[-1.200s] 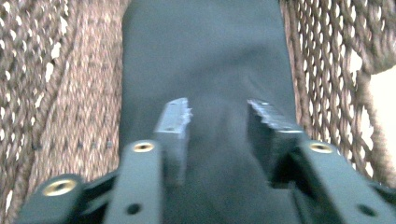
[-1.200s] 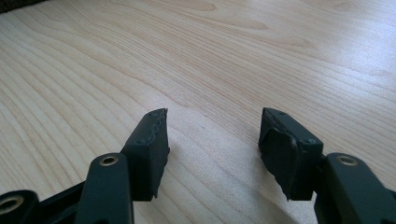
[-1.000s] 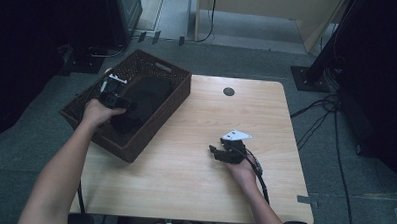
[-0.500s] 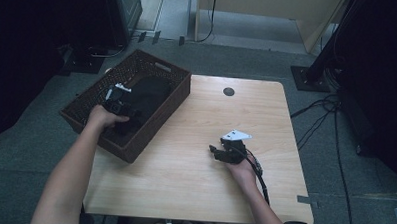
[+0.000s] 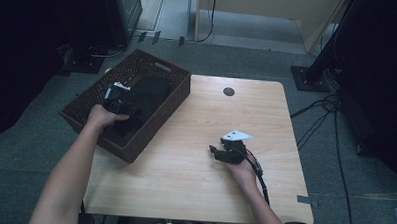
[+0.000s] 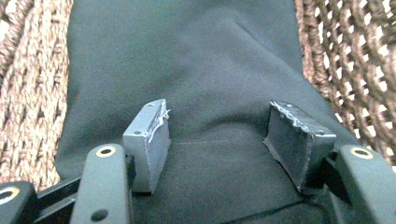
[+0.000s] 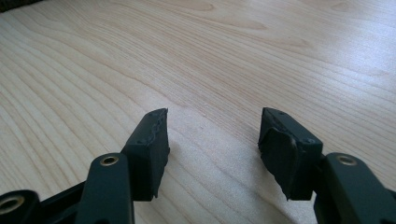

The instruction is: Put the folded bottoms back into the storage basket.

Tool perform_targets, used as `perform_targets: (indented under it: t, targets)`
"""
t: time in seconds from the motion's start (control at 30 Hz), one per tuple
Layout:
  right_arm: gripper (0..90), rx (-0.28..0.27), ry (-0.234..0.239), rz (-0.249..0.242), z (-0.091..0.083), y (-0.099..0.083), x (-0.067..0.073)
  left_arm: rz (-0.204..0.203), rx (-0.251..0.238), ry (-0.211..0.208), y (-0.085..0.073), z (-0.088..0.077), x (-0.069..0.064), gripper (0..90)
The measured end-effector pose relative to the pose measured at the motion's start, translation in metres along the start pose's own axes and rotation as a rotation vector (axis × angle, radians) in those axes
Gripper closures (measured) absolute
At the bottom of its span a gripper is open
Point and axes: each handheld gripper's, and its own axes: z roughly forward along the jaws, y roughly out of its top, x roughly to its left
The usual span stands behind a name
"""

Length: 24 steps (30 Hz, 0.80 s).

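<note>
Listing contents, one moment at a wooden counter (image 5: pixel 194 177):
Item in hand: one black cloth (image 5: pixel 146 97), folded or bunched, lying inside the wicker basket (image 5: pixel 174 75).
Cloth, position to fingers: in the left gripper view the black cloth (image 6: pixel 201 79) lies directly under and ahead of the left gripper (image 6: pixel 217 133); the fabric spreads across the gap between the two fingers (image 6: pixel 152 140) and beyond them on both sides.
Left gripper, state: released; the jaws have just been opening, and they stand apart with cloth beneath them, neither pad pinching a fold.
Left gripper, place: over the near part of the basket in the high view (image 5: pixel 117 103), held from behind by the left hand (image 5: pixel 102 116).
Basket: one, dark brown weave, set at the counter's far left corner and hanging partly over the edge; its wall (image 6: pixel 28 93) flanks the cloth on both sides.
Right gripper (image 5: pixel 220 153): resting low over bare wood near the counter's right half, well apart from the basket.
Right gripper, state: fingers (image 7: pixel 152 140) spread apart with nothing between them but the wood grain (image 7: pixel 224 60).
Count, grippers: two.
Count, cloths: one.
Count, baskets: one.
Other: one small dark round disc (image 5: pixel 228 91) in the counter's far edge.
</note>
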Motion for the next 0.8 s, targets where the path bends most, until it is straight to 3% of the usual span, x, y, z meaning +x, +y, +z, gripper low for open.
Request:
perform_targets:
  t: [0.03, 0.17, 0.23, 0.5, 0.8]
  targets:
    - [42.6, 0.000, 0.001, 0.001, 0.000, 0.000, 0.000, 0.017, -0.012, 0.004, 0.002, -0.003, 0.000, 39.4]
    - [42.4, 0.000, 0.000, 0.000, 0.000, 0.000, 0.000, -0.009, -0.056, 0.007, 0.008, -0.014, 0.001, 38.7]
    - [42.3, 0.001, 0.000, -0.002, 0.000, 0.000, 0.000, -0.038, -0.059, 0.007, 0.012, -0.020, 0.001, 36.5]
    - [41.7, -0.003, 0.000, -0.006, 0.001, 0.000, 0.000, -0.044, -0.081, 0.008, 0.025, -0.042, -0.001, 35.6]
    - [40.2, -0.001, 0.005, -0.009, 0.001, 0.000, 0.001, -0.031, -0.103, -0.008, 0.038, -0.058, -0.018, 36.5]
